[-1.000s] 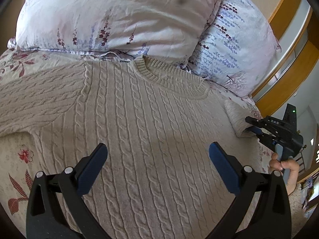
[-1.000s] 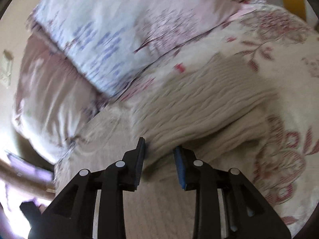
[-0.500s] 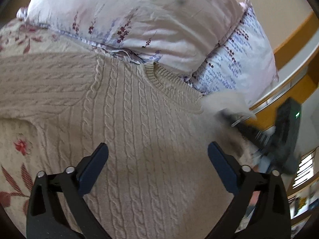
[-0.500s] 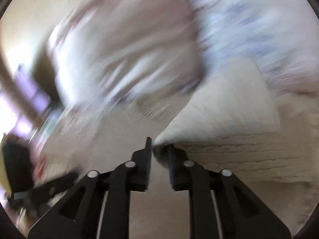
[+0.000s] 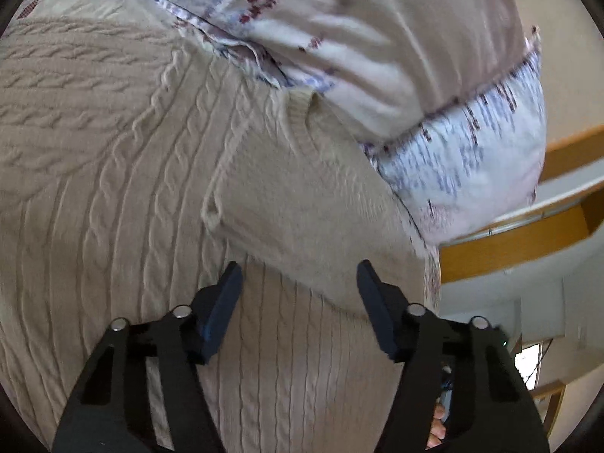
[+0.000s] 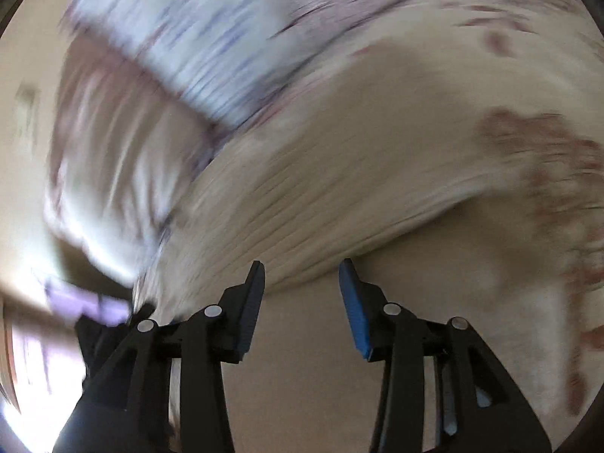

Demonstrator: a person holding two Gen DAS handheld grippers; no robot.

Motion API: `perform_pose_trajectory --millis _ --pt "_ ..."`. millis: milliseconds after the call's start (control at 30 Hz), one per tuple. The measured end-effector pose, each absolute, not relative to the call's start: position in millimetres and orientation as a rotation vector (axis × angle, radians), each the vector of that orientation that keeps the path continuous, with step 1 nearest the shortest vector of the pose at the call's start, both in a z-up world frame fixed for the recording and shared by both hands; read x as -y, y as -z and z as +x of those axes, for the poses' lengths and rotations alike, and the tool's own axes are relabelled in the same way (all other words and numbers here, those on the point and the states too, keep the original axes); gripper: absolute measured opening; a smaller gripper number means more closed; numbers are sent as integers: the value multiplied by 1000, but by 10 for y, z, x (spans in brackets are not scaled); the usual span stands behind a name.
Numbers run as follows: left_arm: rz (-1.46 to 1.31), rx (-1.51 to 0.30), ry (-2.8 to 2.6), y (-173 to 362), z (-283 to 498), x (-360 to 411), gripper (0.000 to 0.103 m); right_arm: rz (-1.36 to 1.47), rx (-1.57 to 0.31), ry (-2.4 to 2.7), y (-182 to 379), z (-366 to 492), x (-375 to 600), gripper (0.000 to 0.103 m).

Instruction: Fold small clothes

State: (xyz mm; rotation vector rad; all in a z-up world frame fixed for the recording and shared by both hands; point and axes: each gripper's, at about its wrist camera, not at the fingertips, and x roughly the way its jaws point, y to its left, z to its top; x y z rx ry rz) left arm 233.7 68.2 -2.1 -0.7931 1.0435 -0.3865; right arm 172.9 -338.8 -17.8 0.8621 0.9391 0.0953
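So the cream cable-knit sweater [image 5: 124,196] is lying flat on the floral bedspread [image 6: 536,173], collar up against the pillows [image 5: 377,37] at the far end. One sleeve [image 5: 302,204] is sitting folded in across the chest on the right. The left gripper [image 5: 296,294] is hovering spread over it, pinching nothing. The right gripper [image 6: 302,287] is spread too, though that view's blurry. The other sleeve is lying out left, so most folding's left, I reckon.

the left wrist view is aimed close and steeply down along the left gripper [image 5: 296,283] onto the sweater [image 5: 113,173], toward the pillows [image 5: 377,37] at the bed's head edge. the right wrist view, blurred, is held close over the same sweater [image 6: 339,188] and pillows [image 6: 188,37].
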Motion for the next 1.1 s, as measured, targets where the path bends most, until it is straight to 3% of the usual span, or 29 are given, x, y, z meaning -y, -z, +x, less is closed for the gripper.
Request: perform_pose_trajectory --millis 133,167,233,433,500,533,567,667,933,1100 --pt "-834 -1038 331 94 2450 -768 38 944 -879 -5 264 1736 3615 35" --pt "-838 -1039 329 110 2459 -778 30 949 -858 16 285 1739 3665 22" --pt "-825 -1041 312 140 2464 -807 18 943 -817 55 293 1710 3737 9" --pt "-766 -1040 318 129 2399 -788 19 922 -759 156 275 1593 3845 9" --pt "-745 -1042 340 100 2342 -787 26 909 -798 150 285 1596 3814 12" --pt "-731 -1041 356 71 2290 -803 36 900 -804 148 274 1563 3797 19" --pt "-719 -1035 368 38 2229 -837 45 888 -806 136 244 1523 3779 35" --pt "-706 -994 383 -79 2007 -1096 58 841 -775 111 121 1377 3682 66" --pt "-735 -824 116 -246 1267 -2353 62 600 -739 5 16 1238 3203 67" --pt "-881 -815 -56 -105 1058 -2947 62 591 -749 -44 114 1237 3118 67"
